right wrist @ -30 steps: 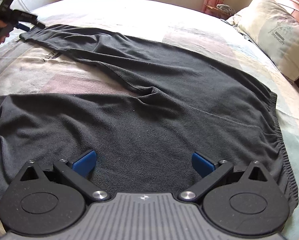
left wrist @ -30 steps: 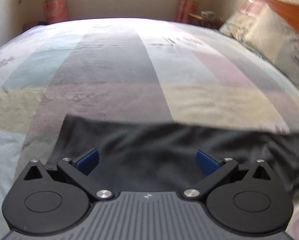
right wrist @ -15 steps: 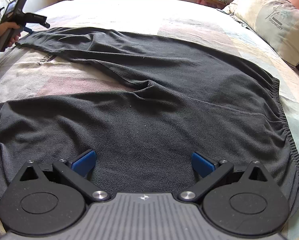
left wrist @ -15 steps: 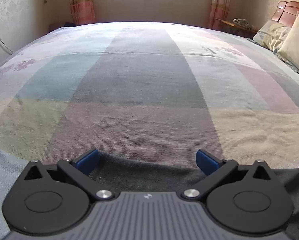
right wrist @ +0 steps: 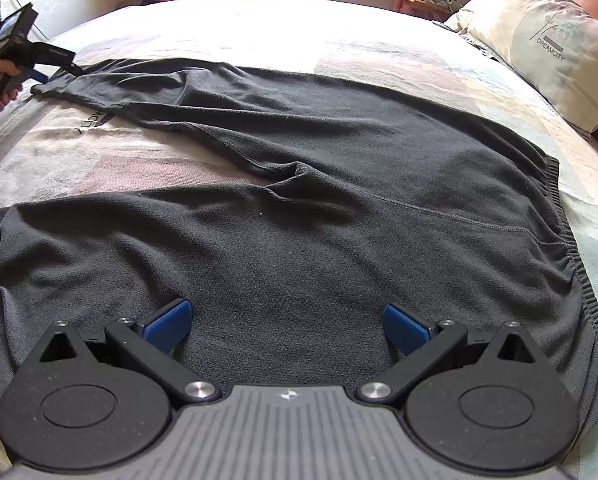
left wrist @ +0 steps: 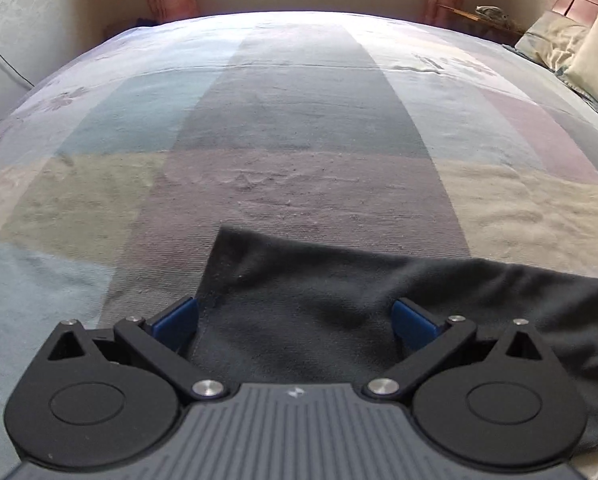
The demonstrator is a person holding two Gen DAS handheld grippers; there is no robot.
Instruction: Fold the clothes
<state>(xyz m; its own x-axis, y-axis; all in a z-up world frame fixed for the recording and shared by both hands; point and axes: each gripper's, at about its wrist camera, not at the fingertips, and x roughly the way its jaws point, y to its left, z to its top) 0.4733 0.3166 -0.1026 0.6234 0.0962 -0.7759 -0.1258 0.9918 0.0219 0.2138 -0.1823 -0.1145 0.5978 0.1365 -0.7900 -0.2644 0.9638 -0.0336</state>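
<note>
Blue pads sit wide apart on the right gripper (right wrist: pixel 286 326), which hangs over the near part of the dark pants (right wrist: pixel 319 216) with nothing between the pads. The pants lie spread flat on the bed (right wrist: pixel 419 64), with the stretchy waistband (right wrist: pixel 571 248) on the right and two legs reaching to the left. At the far leg's end, the left gripper (right wrist: pixel 49 65) is held by a hand (right wrist: pixel 3 80), low beside the cuff. In its own view the left gripper (left wrist: pixel 295 320) is also open, with the leg's end (left wrist: pixel 319 280) lying between its pads. A pillow (right wrist: pixel 547 40) rests at the bed's right side.
</note>
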